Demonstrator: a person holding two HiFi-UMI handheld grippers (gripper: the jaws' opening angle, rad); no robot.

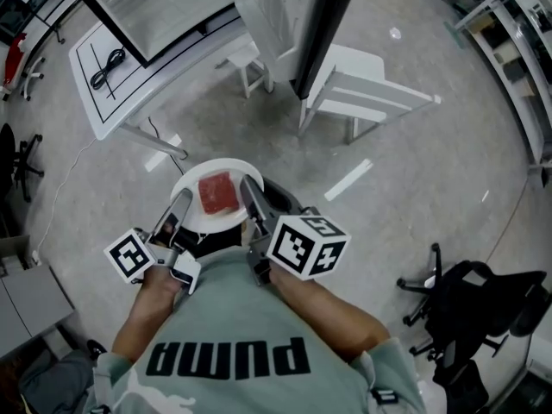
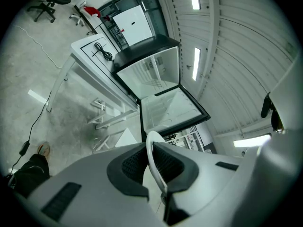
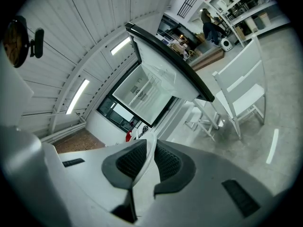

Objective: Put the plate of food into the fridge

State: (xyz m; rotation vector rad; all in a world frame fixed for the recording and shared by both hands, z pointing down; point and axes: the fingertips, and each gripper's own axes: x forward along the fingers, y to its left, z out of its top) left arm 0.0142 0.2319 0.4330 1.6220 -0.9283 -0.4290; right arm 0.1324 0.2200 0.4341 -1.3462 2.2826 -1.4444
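Observation:
A round white plate (image 1: 194, 185) carries a red slab of food (image 1: 218, 193) and is held level in front of the person's chest. My left gripper (image 1: 178, 207) is shut on the plate's left rim (image 2: 152, 162). My right gripper (image 1: 251, 201) is shut on the right rim (image 3: 147, 161), the edge pinched between its black pads. The fridge (image 2: 158, 86) stands ahead with its door open, its white shelves showing; it also appears in the right gripper view (image 3: 154, 86) and at the top of the head view (image 1: 151, 7).
A white table (image 1: 116, 76) with a black cable (image 1: 108, 65) lies beside the fridge. A small white stool (image 1: 250, 72) and a white folding chair (image 1: 366, 97) stand before it. A black office chair (image 1: 470, 304) is at the right on the grey floor.

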